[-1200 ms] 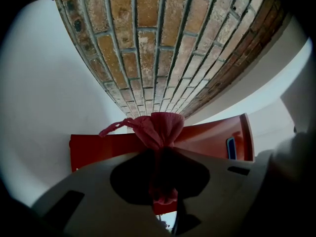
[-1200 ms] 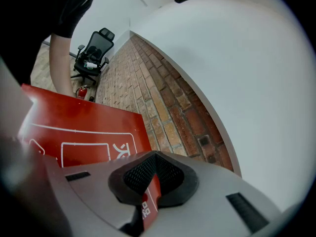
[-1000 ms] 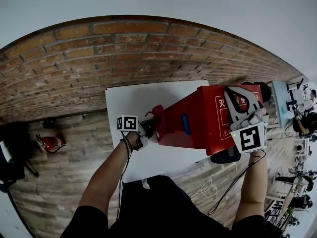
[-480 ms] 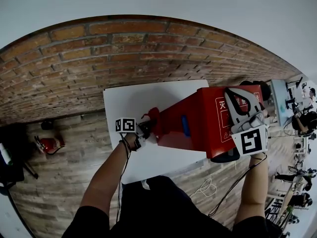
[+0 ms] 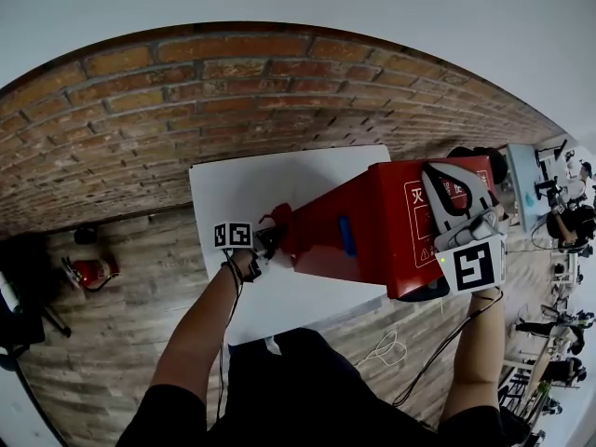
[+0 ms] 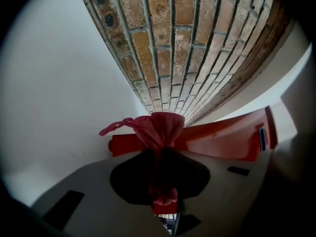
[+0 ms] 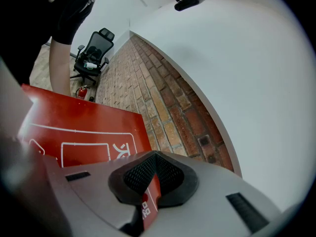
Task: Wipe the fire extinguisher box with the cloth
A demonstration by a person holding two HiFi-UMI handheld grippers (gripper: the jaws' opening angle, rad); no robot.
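plate: wiping a red box point(image 5: 372, 231) with a cloth point(image 5: 277, 222), seen from beside the worker. the box lies across a white board point(image 5: 270, 184) in front of a brick wall point(image 5: 186, 91), with its printed face towards the worker's right.

left gripper point(image 5: 265, 245): jaws pinched on the bunched cloth. the free end of the cloth fans out past the tips and meets the left end of the box. in the left gripper view the cloth point(image 6: 160, 130) hangs in a loose knot against the red panel point(image 6: 217, 139).

right gripper point(image 5: 445, 189): jaws pressed onto the thin edge of the printed panel. the right gripper view shows that red edge point(image 7: 148, 191) wedged between the dark pads.

handling, as judged: the cloth looks soft and limp, so only the part near the jaws can press. a short grip near the bunch should give firmer wiping. the box appears to be stiff painted sheet metal, smooth and probably slippery, bulky rather than fragile. a rim or panel edge is the natural place to hold it, since the flat faces offer the jaws nothing.
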